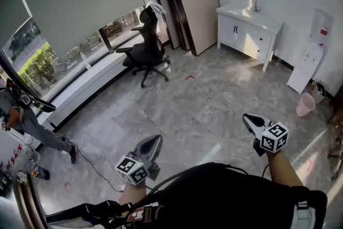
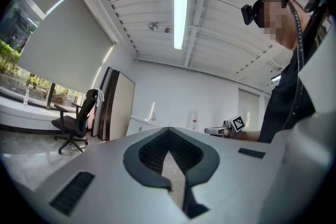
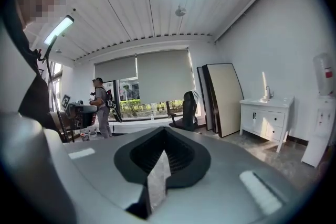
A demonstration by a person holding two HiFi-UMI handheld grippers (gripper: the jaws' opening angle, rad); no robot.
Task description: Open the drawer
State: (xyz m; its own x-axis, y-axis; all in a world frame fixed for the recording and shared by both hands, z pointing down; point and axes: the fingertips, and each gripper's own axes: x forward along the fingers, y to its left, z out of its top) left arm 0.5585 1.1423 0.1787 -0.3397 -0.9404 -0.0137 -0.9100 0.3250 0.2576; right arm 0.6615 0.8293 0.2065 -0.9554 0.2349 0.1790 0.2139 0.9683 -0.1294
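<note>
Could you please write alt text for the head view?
A person holds the left gripper and right gripper, both shut, above a grey floor, facing a white sink cabinet; a black office chair stands near the window.

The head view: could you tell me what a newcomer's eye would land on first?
The two grey grippers with marker cubes low in the frame, the left gripper and the right gripper, both empty with jaws together. Beyond them, a black swivel office chair stands by the window at upper left, and a white sink cabinet at upper right.
</note>
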